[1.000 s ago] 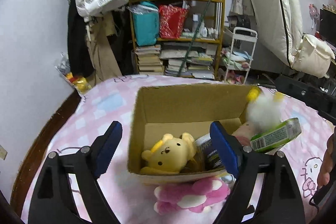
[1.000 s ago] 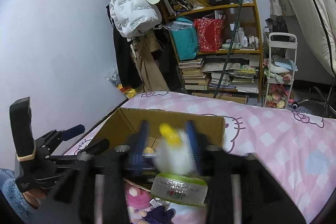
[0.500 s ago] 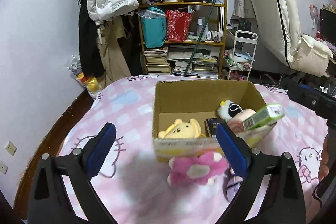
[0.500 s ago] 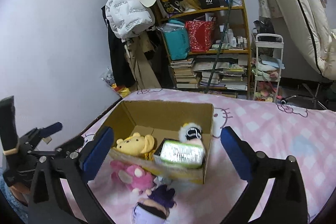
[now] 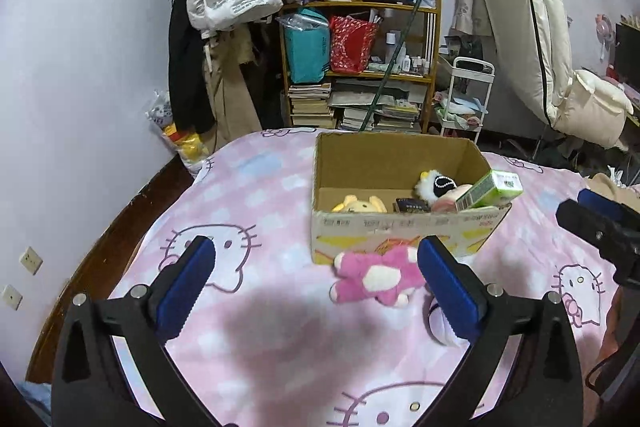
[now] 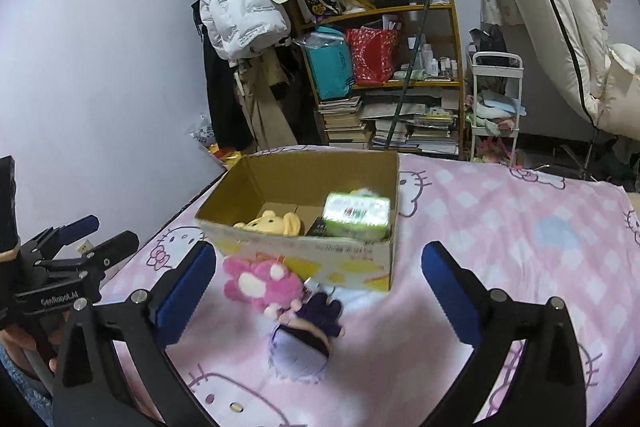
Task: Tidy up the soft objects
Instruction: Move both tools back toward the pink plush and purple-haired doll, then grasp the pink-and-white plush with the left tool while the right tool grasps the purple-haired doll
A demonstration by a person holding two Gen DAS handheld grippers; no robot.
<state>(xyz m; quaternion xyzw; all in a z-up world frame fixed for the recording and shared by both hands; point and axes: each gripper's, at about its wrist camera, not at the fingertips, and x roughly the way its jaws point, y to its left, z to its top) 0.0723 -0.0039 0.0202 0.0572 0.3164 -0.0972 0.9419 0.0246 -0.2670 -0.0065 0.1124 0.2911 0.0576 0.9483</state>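
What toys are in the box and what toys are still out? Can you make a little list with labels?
box: open cardboard box on the pink bedspread
inside box: yellow plush, white fluffy plush, green packet
outside box: pink plush against the box front, purple plush just in front of it
left gripper: jaws opening, nothing between them
right gripper: open, holding nothing

Your left gripper [image 5: 316, 281] has black arms, blue ridged pads [image 5: 182, 297] and shiny round screws. Your right gripper [image 6: 318, 285] looks the same. From the right view, white letters mark the left one's black body, by your hand [image 6: 24, 345].
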